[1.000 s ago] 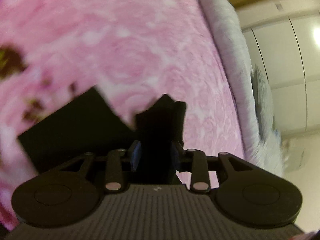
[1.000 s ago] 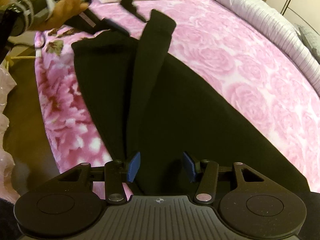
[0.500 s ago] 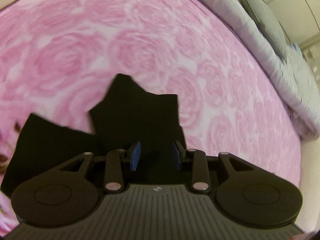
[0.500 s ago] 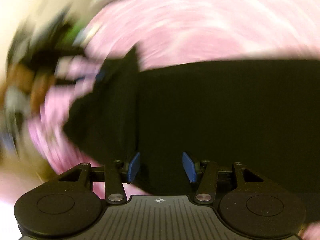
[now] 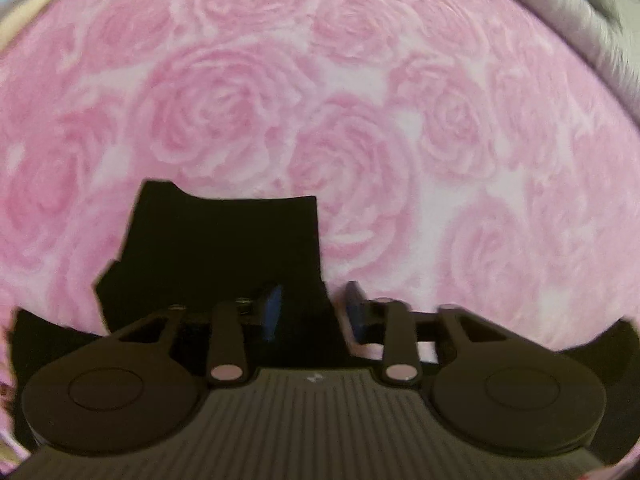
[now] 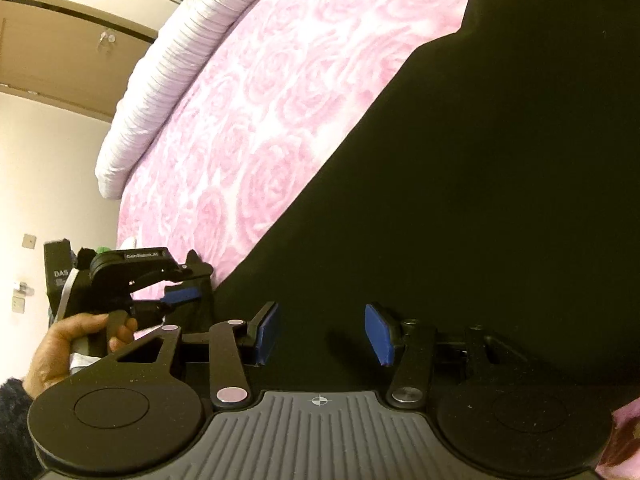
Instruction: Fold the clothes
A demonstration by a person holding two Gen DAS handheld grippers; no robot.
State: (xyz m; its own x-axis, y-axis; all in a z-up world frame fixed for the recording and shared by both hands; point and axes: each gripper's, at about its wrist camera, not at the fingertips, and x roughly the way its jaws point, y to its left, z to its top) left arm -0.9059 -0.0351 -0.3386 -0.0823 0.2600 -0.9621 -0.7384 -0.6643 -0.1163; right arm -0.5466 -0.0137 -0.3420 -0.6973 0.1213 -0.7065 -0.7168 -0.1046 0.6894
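Observation:
A black garment lies spread on the pink rose-patterned bed cover and fills the right of the right wrist view. In the left wrist view a flap of it reaches from the cover back between the blue pads. My left gripper points steeply down and its jaws are closing with that cloth between them. The left gripper also shows at the garment's near-left edge, held by a hand. My right gripper hovers open over the black cloth, nothing between its fingers.
A white ribbed quilt roll lines the far edge of the bed and shows at the top right as the quilt roll. A wooden door and cream wall stand beyond the bed's end. Bare pink cover stretches ahead of the left gripper.
The left gripper swung across the bed and tipped down, and the black flap now lies flatter ahead of it. The right wrist view rolled strongly, bringing the left hand from upper left to lower left.

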